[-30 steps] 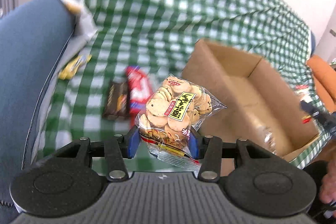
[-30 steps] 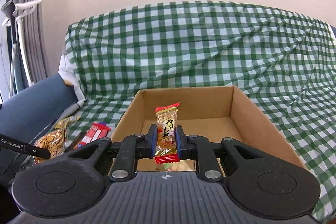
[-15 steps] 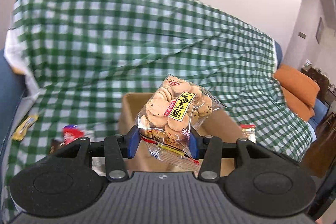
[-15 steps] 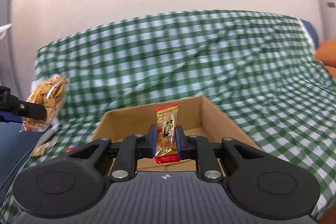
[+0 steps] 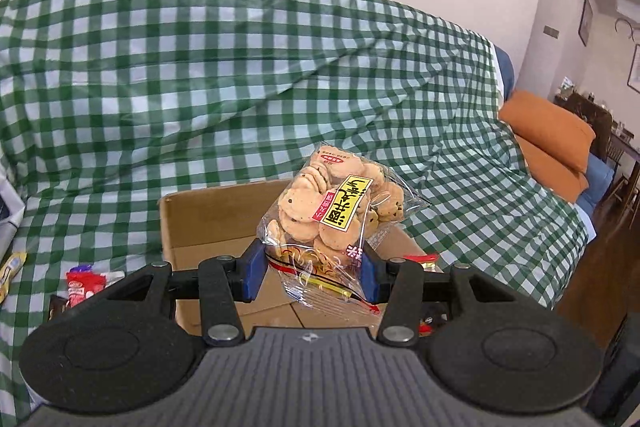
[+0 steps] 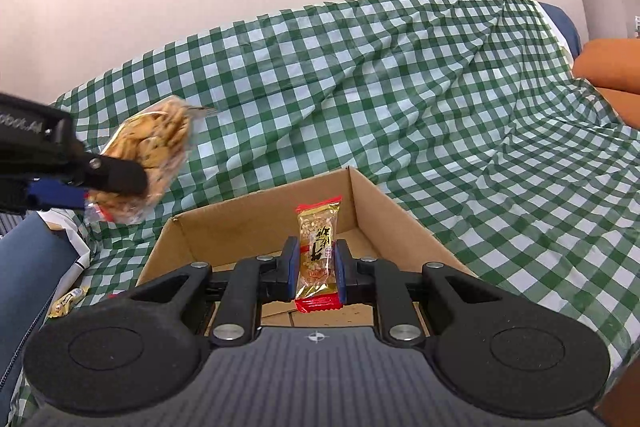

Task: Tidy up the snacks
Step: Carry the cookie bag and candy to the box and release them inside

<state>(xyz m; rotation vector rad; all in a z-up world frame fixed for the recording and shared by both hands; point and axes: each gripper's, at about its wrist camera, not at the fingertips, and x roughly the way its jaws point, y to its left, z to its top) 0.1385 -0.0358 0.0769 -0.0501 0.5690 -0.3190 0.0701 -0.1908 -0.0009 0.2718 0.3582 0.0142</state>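
My left gripper (image 5: 313,267) is shut on a clear bag of round biscuits (image 5: 336,211) with a yellow label, held in the air over the near left part of an open cardboard box (image 5: 200,223). My right gripper (image 6: 314,269) is shut on a small gold and red snack bar (image 6: 318,247), upright above the near edge of the same box (image 6: 392,203). From the right wrist view the left gripper (image 6: 84,167) and its biscuit bag (image 6: 152,151) hang at the upper left, above the box's left corner.
The box sits on a sofa draped in green checked cloth (image 5: 240,75). Loose snack packets lie on the cloth left of the box: a red one (image 5: 82,285) and a yellow one (image 6: 68,301). An orange cushion (image 5: 548,131) lies at the right. The blue sofa arm (image 6: 28,275) is at the left.
The left gripper has lifted and swung the biscuit bag from above the loose snacks over to the box. The right gripper has shifted slightly with its bar, rolling a little.
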